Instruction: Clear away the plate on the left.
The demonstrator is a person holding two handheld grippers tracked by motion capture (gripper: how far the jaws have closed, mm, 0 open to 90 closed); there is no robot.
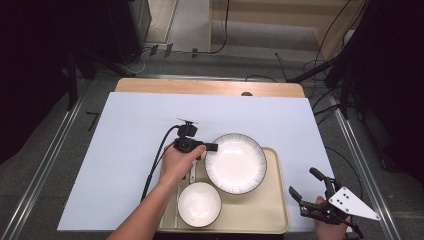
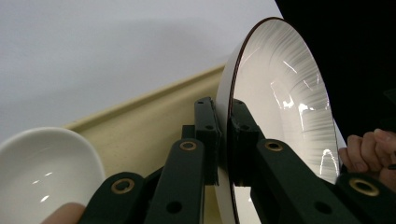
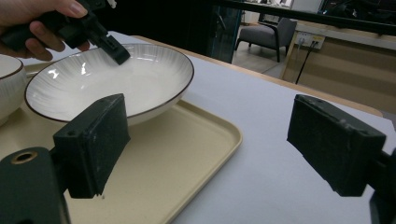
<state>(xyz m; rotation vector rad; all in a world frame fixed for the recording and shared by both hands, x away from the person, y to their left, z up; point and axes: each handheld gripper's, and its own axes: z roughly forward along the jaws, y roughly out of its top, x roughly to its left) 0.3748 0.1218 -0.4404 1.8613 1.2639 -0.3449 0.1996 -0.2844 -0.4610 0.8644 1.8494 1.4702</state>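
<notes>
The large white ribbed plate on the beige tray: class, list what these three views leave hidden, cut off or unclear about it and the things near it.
- Large white ribbed plate: left gripper view, its lower rim is cut off by the bottom edge and hidden behind the left gripper.
- Small white bowl: in the high view, the forearm covers its left edge.
- Beige plastic tray: right gripper view, the near part sits behind the right gripper.

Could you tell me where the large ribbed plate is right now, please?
In the high view, the large plate rests on the far half of the beige tray, just beyond the small white bowl. The left tool is clamped on its left rim.
</notes>
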